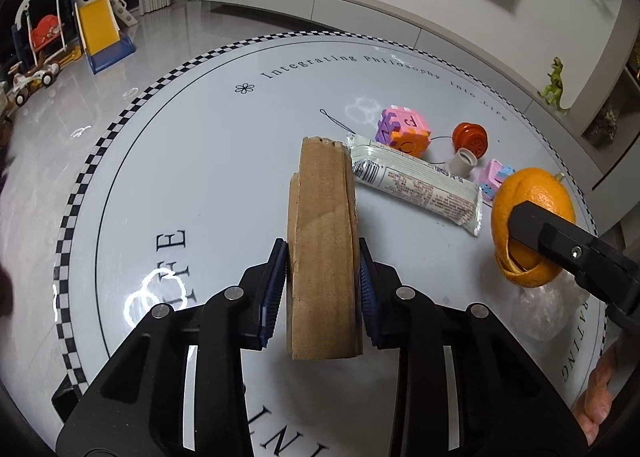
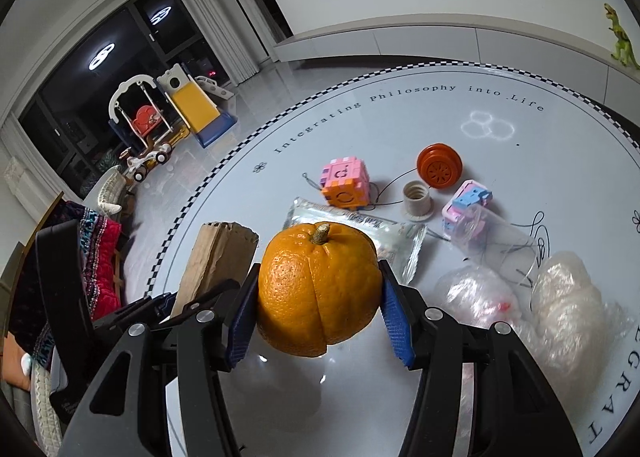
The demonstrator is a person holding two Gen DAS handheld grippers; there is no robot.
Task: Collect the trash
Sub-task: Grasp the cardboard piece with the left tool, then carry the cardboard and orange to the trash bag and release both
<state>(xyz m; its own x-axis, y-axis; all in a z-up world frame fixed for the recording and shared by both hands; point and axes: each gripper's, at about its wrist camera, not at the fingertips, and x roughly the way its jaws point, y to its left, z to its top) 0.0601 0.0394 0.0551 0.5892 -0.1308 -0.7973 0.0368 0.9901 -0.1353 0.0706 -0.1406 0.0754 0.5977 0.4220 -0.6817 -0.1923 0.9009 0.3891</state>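
Note:
My left gripper (image 1: 323,289) is shut on a folded piece of brown cardboard (image 1: 322,241) and holds it above the round white table (image 1: 200,161). My right gripper (image 2: 318,305) is shut on a hollow orange peel (image 2: 318,289), which also shows in the left wrist view (image 1: 528,197) at the right. The cardboard also shows in the right wrist view (image 2: 216,257), left of the peel. A snack wrapper (image 1: 416,181) lies on the table just beyond both; it also shows behind the peel in the right wrist view (image 2: 404,241).
Toys sit on the far table: a pink-orange block cube (image 2: 344,185), an orange yo-yo (image 2: 439,171) with string, a white threaded cap (image 2: 416,201), a pink-blue block (image 2: 468,203). Crumpled clear plastic (image 2: 568,305) and a clear plastic tube (image 2: 496,237) lie at the right.

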